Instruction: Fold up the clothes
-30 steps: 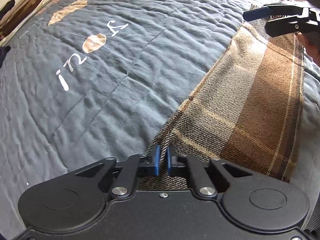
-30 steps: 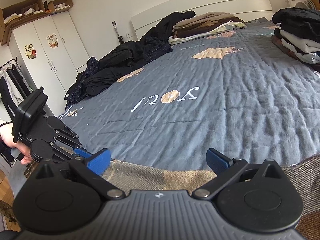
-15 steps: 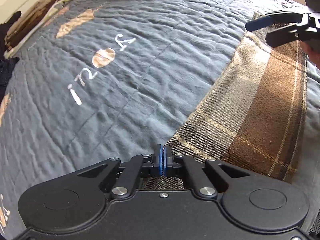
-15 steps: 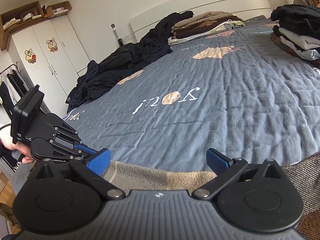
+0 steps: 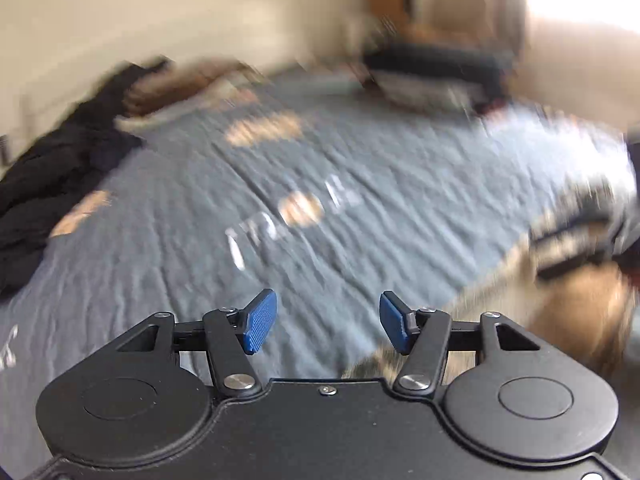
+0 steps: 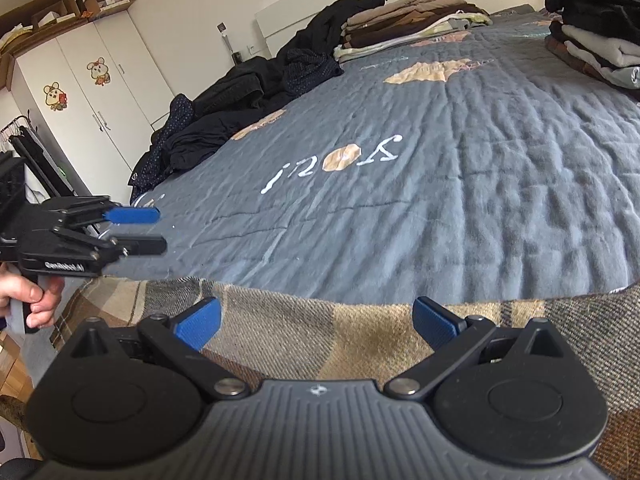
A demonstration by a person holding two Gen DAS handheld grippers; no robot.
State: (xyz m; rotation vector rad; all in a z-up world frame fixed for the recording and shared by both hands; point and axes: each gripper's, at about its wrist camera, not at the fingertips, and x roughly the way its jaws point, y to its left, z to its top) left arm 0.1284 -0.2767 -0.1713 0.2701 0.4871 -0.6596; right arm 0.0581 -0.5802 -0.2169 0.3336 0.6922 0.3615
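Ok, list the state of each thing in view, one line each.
left gripper: fingers opening, nothing between them, above the bed edge.
right gripper: open, nothing held, over the plaid cloth.
plaid cloth: lying flat along the near bed edge.
dark clothes heap: unfolded, bunched up.
brown stack: folded.
right-hand stack: folded.
wardrobe: doors closed.

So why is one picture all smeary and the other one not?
Left wrist view: the grey bedspread and clothes piles are streaked with motion blur; only the left gripper looks sharp, and the window corner glares white. Right wrist view: crisp, though the fisheye bulges the bedspread and plaid cloth.
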